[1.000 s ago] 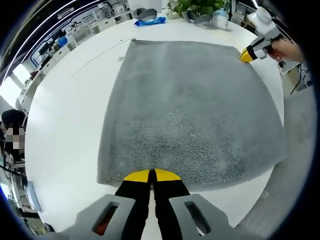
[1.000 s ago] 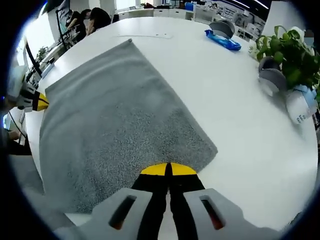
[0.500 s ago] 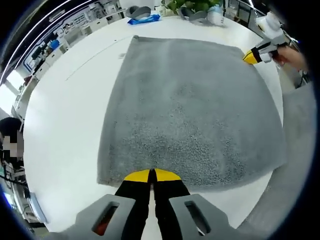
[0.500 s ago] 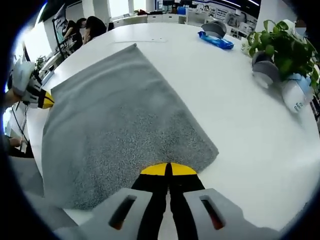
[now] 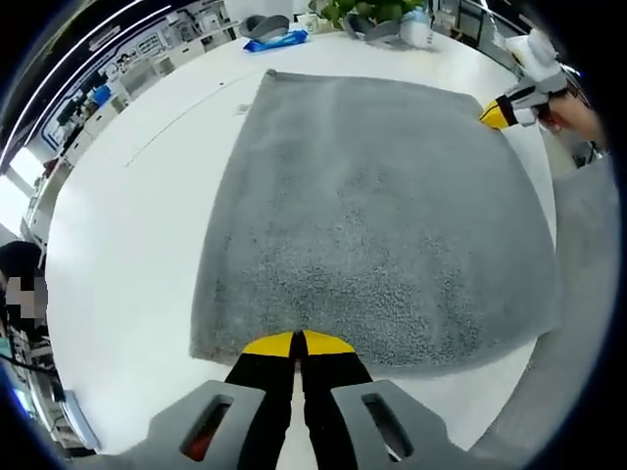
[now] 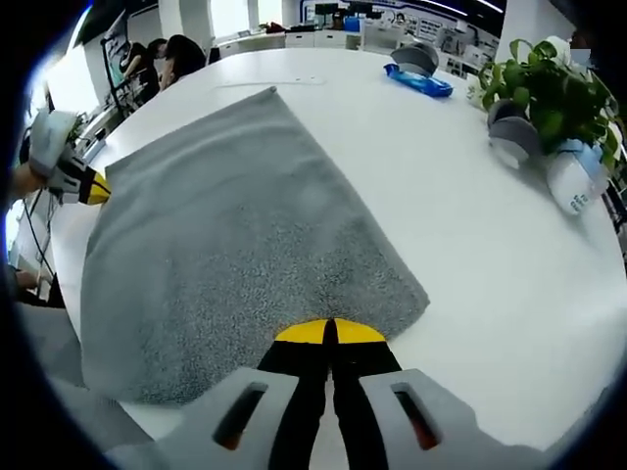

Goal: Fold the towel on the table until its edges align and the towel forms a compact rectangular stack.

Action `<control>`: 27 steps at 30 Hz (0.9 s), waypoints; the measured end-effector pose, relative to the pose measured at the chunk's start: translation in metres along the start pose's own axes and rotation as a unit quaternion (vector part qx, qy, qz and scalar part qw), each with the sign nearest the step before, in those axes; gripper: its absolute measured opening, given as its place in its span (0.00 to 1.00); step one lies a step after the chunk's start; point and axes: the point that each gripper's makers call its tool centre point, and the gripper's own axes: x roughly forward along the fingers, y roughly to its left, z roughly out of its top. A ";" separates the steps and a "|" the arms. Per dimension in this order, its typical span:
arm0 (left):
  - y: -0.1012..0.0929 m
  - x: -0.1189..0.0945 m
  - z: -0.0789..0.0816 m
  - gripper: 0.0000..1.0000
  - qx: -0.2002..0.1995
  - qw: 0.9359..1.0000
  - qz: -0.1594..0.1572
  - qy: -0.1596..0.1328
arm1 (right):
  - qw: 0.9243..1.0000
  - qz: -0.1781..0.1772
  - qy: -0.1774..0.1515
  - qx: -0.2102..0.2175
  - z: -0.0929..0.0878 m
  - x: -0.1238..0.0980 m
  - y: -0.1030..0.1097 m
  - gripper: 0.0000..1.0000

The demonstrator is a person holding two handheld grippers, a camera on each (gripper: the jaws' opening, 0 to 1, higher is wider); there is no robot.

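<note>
A grey towel [image 5: 372,206] lies spread flat on the white table [image 5: 127,225]. My left gripper [image 5: 297,341] is shut, its yellow tips pinching the towel's near edge close to a corner. In the right gripper view the same towel [image 6: 216,225] stretches away to the left, and my right gripper [image 6: 328,330] is shut on its near edge by another corner. Each gripper shows in the other's view at the far end of that edge: the right gripper [image 5: 493,113] at the upper right with a hand behind it, the left gripper [image 6: 98,188] at the left.
A potted plant [image 6: 544,83], a grey bowl-like object [image 6: 509,137] and a white bottle [image 6: 573,186] stand at the table's far right. A blue packet [image 6: 416,80] lies farther back. People sit at desks beyond the table [image 6: 181,49]. Bare table surface [image 6: 490,255] lies right of the towel.
Both views have shifted a little, so the towel's far end and the other gripper sit slightly differently in the picture. Both grippers stay shut on the towel's edge.
</note>
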 end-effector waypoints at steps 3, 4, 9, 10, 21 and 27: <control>0.002 0.001 0.002 0.02 0.000 1.000 -0.002 0.001 | 1.000 -0.003 -0.004 0.001 -0.002 -0.002 0.001 0.00; 0.002 0.002 0.002 0.02 0.001 1.000 -0.002 0.001 | 1.000 -0.003 -0.005 0.002 -0.002 -0.002 0.001 0.00; 0.004 0.003 0.005 0.02 0.011 1.000 -0.001 0.006 | 1.000 -0.001 -0.006 0.008 -0.006 -0.004 0.003 0.00; 0.005 0.004 0.006 0.02 0.011 1.000 -0.001 0.007 | 1.000 0.000 -0.006 0.009 -0.007 -0.005 0.003 0.00; 0.012 0.008 0.013 0.02 0.015 1.000 -0.004 0.012 | 1.000 0.001 -0.010 0.015 -0.011 -0.007 0.005 0.00; 0.015 0.011 0.020 0.02 0.035 0.999 0.002 0.019 | 1.000 0.003 -0.012 0.016 -0.014 -0.009 0.007 0.00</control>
